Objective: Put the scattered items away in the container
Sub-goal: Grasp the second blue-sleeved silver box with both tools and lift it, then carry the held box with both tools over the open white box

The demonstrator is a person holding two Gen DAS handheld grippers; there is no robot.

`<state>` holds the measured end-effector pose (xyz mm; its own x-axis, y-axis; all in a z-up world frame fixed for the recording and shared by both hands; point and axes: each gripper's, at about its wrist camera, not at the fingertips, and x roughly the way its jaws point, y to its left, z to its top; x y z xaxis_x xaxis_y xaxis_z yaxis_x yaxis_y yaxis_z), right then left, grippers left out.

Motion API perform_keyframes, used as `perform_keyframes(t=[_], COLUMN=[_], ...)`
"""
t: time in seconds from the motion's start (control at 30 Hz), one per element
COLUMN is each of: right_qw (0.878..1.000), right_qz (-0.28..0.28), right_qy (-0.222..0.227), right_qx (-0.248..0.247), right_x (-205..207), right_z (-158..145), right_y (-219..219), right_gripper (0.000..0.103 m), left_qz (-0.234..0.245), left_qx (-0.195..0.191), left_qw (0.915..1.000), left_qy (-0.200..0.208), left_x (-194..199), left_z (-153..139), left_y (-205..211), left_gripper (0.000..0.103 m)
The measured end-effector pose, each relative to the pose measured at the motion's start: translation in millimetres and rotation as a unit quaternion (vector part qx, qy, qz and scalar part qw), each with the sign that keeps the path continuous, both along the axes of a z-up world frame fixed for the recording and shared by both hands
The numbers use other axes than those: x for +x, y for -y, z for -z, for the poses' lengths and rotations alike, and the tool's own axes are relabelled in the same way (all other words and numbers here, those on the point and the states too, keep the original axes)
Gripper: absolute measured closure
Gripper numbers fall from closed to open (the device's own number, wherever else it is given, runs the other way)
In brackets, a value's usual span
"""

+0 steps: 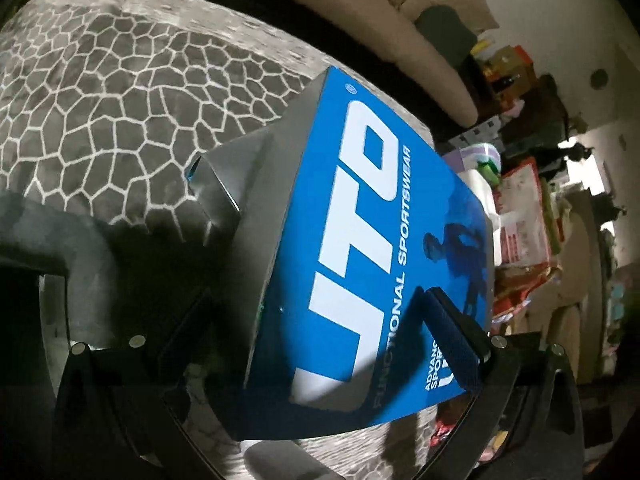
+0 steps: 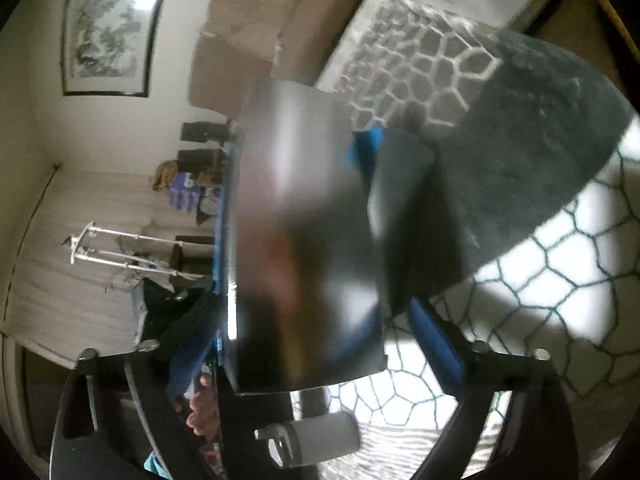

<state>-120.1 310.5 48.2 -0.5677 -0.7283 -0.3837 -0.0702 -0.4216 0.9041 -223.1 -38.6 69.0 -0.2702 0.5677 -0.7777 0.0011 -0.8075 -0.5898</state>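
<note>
A blue box [image 1: 360, 208] printed with white sportswear lettering, with grey sides, hangs tilted over a grey rug. My left gripper [image 1: 316, 300] is shut on it, with one pad [image 1: 456, 336] on the blue face and the other finger on the grey side. In the right wrist view the box's blurred dark side [image 2: 304, 240] fills the space between the fingers of my right gripper [image 2: 312, 308]. A strip of bright rug shows between the box and the right-hand blue pad [image 2: 436, 336]. A dark grey felt-like container [image 2: 520, 160] lies just beyond the box.
The cracked-pattern rug [image 1: 120, 92] spreads under everything. A grey lidded tumbler [image 2: 312, 436] lies on it below the box. A beige sofa [image 1: 400, 8] stands behind, and cluttered bags and boxes [image 1: 520, 216] stand at the right. A person's hand [image 2: 200, 404] shows by the left gripper.
</note>
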Motion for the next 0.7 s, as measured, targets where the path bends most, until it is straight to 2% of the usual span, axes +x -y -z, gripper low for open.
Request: perform_keyframes(t=[0.3,0.53,0.7], right_qw=[0.999,0.997,0.994], right_qz=[-0.002,-0.018,-0.033], right_qy=[-0.022,-0.056,-0.084], right_qx=[0.032,0.048,0.058], right_x=[12,34,50], right_z=[-31,-76,-119], right_y=[-4,5,24], right_gripper=[0.024,0.024,0.024], left_qz=[0.011,0.012,0.008], left_qx=[0.024,0.041,0.057], left_qw=[0.9996,0.9982,0.9966], left_qy=[-0.013,-0.041,-0.060], left_x=[13,38,67], left_z=[-12,-54,-92], left_y=[-5,2,25], left_gripper=[0.000,0.000,0.001])
